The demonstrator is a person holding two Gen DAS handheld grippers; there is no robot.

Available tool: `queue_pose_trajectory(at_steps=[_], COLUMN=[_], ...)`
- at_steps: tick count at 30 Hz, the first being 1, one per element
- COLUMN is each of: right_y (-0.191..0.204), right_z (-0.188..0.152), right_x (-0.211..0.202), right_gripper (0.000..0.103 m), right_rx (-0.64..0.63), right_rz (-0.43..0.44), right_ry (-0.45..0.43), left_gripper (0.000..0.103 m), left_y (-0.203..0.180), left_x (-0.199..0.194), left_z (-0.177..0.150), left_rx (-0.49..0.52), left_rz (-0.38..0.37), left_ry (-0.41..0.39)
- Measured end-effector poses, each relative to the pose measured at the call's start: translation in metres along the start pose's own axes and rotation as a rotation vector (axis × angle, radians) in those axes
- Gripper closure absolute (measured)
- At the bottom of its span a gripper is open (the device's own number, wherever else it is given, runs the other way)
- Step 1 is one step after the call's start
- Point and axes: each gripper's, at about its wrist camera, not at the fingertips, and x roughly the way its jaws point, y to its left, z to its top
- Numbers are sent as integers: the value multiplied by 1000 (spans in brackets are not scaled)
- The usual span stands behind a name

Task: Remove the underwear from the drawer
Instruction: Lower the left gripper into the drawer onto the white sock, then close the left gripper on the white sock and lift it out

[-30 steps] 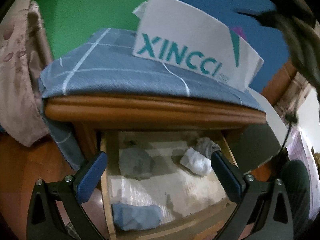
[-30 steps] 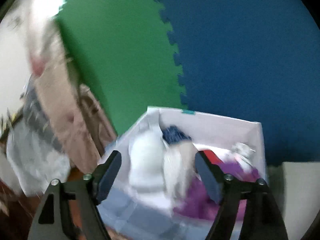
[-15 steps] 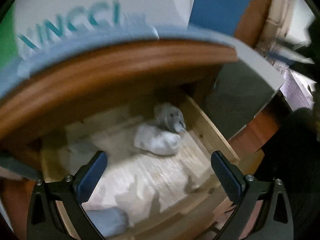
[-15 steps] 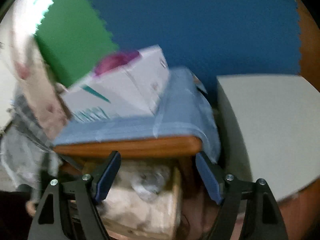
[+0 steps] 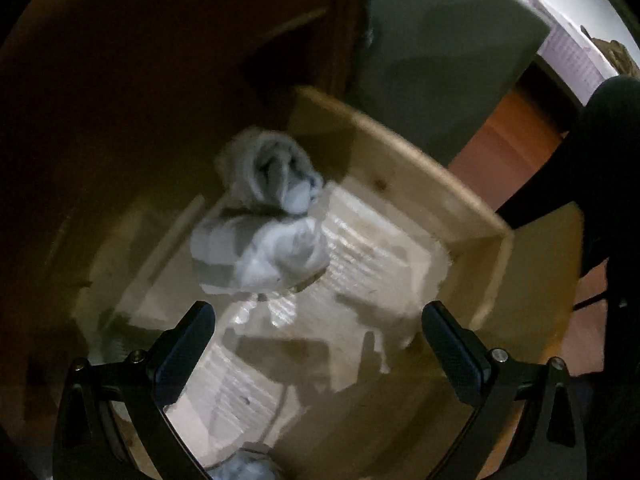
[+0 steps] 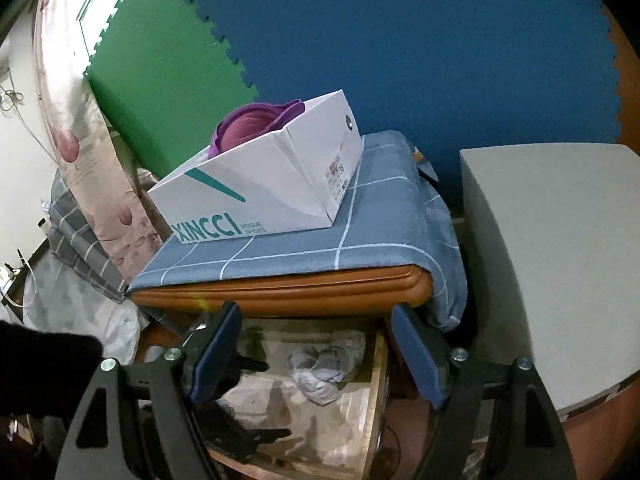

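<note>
Two balled-up grey-and-white underwear pieces, a pale grey-white bundle w/ a darker grey roll touching it at the back, lie in the rear right corner of the open light-wood drawer, on its whitish paper lining. The left tongs hang inside the drawer just short of the bundle, jaws spread wide, gripping nothing. The right tongs hover above the drawer front, also wide apart & empty. Above, a white cardboard shoebox marked XINCCI w/ purple fabric inside sits on a blue checked cloth covering the orange-brown wooden table; green & blue foam wall mats behind.
</note>
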Motion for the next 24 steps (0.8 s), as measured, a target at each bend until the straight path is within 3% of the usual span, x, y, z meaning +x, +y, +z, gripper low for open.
queue_pose_trajectory(at_steps=[2, 4, 5, 7, 12, 15, 18, 20, 24], right_y=[0, -1, 0, -1, -5, -6, -5, -3, 2], right_z=[0, -1, -1, -1, -3, -3, -3, -5, -7], right_x=[1, 4, 5, 7, 16, 21, 28, 34, 38], right_gripper=[24, 24, 24, 24, 24, 24, 24, 24, 24], right_rx=[3, 7, 9, 12, 31, 44, 49, 40, 17], right_rz=[11, 19, 21, 23, 24, 33, 44, 40, 31], right_ry=[6, 17, 21, 27, 60, 68, 86, 109, 126], left_gripper=[1, 5, 5, 5, 5, 5, 5, 5, 19], left_y=[5, 0, -5, -12, -7, 6, 13, 16, 27], left_x=[13, 19, 15, 13, 16, 27, 25, 32, 39], left_z=[1, 3, 3, 3, -9, -10, -5, -1, -4], left_rx=[16, 95, 157, 249, 305, 259, 182, 160, 123], left_rz=[12, 16, 32, 32, 186, 225, 180, 147, 133], left_ry=[38, 48, -14, -64, -252, -260, -328, -294, -264])
